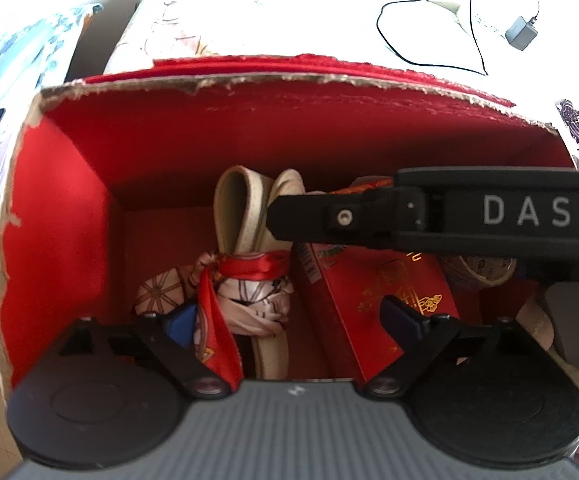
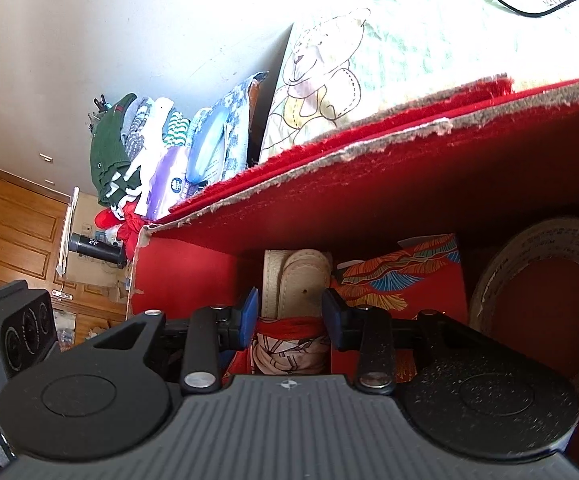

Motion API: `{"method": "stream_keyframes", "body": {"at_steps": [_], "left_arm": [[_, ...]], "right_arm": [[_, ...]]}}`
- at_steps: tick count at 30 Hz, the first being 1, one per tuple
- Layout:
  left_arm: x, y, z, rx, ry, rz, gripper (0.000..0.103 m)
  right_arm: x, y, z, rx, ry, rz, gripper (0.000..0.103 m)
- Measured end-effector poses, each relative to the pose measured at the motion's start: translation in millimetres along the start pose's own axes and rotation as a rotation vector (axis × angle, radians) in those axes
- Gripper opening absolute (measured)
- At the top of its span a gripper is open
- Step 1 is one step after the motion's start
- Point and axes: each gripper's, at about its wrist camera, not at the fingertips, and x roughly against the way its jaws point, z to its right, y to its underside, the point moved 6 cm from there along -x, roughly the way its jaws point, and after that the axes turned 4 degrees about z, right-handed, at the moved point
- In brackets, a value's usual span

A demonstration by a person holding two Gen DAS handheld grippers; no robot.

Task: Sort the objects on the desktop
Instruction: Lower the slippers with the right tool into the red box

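Inside the red box [image 1: 69, 208], the cream belt [image 2: 303, 284] tied with a red scarf [image 1: 249, 270] lies between the right gripper's [image 2: 291, 314] spread, non-gripping fingers, while the left gripper [image 1: 293, 320] hovers wide apart, empty.

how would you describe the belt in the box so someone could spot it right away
Look inside the torn red box. The cream belt stands folded in a loop beside a red packet. It alone has a red patterned scarf knotted round it.
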Motion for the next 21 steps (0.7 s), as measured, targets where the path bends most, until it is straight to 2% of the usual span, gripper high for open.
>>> {"method": "stream_keyframes", "body": {"at_steps": [10,14,21], "left_arm": [[0.6,-2.5,-1.4,-0.001,-0.023,0.009,0.094],[4.9,-3.0,-1.1,-0.031,-0.037,0.039,0.094],[9.0,-2.6,-6.2,-0.009,-0.040,0.026,0.095]], "right_arm": [[-2.1,-0.9,-1.3,0.001,0.013,0.004,0.041],[-1.6,-1.3,-1.0,0.000,0.013,0.009,0.044],[-2.4,-3.0,-0.6,0.004,0.026,0.014,0.044]]}}
